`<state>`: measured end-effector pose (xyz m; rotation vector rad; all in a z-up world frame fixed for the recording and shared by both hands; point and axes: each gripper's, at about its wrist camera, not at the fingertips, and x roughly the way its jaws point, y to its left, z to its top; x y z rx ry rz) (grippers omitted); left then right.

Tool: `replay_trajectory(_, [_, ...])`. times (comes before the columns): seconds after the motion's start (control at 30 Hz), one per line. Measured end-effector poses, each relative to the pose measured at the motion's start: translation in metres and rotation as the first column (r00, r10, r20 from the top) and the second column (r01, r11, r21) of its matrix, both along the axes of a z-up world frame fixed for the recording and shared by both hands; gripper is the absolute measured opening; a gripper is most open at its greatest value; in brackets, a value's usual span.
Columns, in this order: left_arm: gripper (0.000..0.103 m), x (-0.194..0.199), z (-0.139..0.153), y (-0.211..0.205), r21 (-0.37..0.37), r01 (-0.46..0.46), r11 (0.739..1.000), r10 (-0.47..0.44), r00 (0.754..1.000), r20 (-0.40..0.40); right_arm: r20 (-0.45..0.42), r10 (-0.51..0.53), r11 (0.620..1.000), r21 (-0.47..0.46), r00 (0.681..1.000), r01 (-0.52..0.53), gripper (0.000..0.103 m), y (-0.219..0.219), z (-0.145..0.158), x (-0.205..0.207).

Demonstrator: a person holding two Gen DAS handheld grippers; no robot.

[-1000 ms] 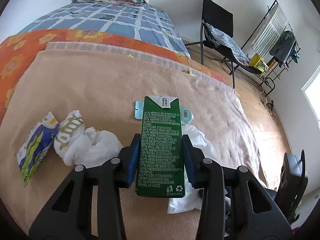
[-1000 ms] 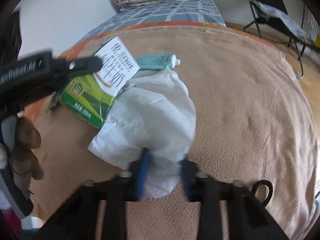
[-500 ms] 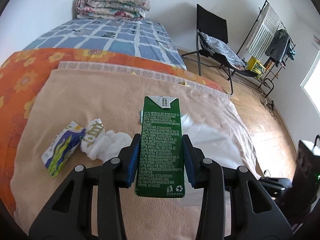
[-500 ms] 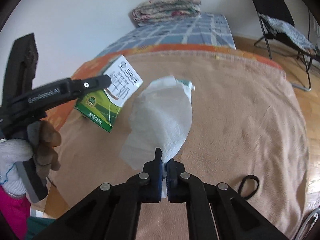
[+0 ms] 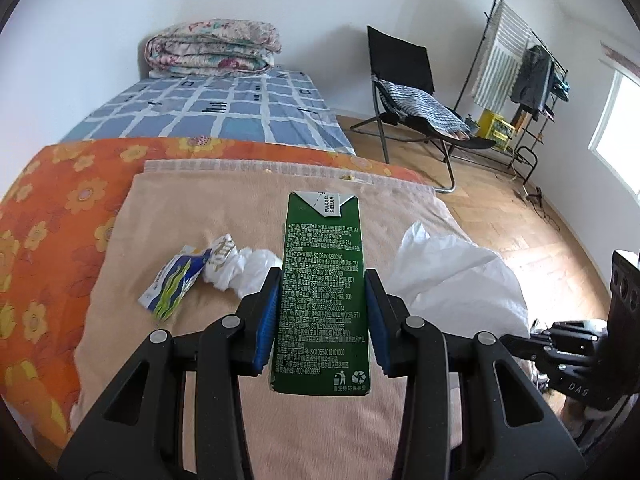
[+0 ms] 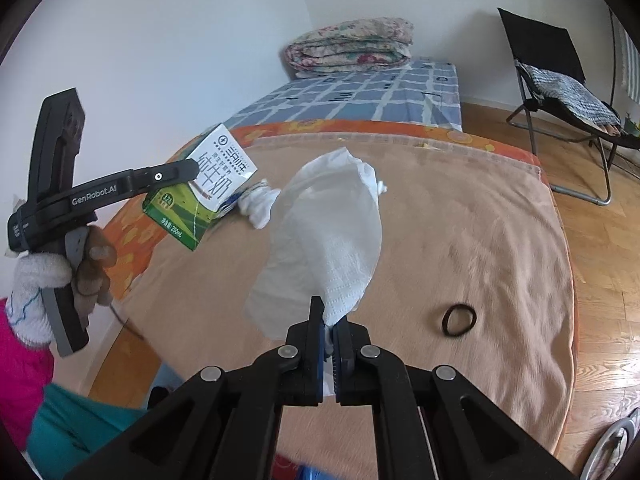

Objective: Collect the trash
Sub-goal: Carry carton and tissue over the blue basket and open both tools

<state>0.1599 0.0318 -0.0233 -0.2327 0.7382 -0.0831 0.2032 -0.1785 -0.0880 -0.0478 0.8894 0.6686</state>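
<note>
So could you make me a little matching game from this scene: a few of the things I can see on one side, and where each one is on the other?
Things:
1. milk carton
2. white tissue
3. black hair tie
4. folded quilt

Places:
A. lying loose on the tan blanket
B. pinched in the right gripper
C. at the far end of the bed, by the wall
D. clamped in the left gripper

Pairs: 1-D, 2-B, 3-A, 4-C
</note>
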Motion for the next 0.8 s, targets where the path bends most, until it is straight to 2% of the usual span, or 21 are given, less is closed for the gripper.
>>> replay_trajectory(0.13, [0.040, -0.031, 0.004, -0.003, 0.027, 0.022, 0.999, -0.022, 1.000, 0.004, 0.024, 0.065, 0.998, -0.010, 0.998, -0.065, 0.001, 0.002, 0.002, -0.036])
replay_trajectory(0.3, [0.040, -0.066, 0.002, 0.000, 0.017, 0.036, 0.999, -0.036, 0.999, -0.005, 0.037, 0.131, 0.991, -0.013, 0.991, -0.130, 0.001, 0.002, 0.000, -0.077])
replay_trajectory(0.57, [0.040, -0.109, -0.003, 0.000, 0.009, 0.034, 0.999, -0.034, 0.999, -0.013, 0.006, 0.182, 0.983, 0.008, 0.983, -0.182, 0.001, -0.006, -0.013, -0.123])
replay_trajectory(0.8, [0.040, -0.144, -0.018, 0.001, -0.017, 0.031, 0.999, -0.031, 0.999, -0.043, -0.032, 0.239, 0.970, -0.037, 0.971, -0.240, 0.001, -0.010, -0.038, -0.159])
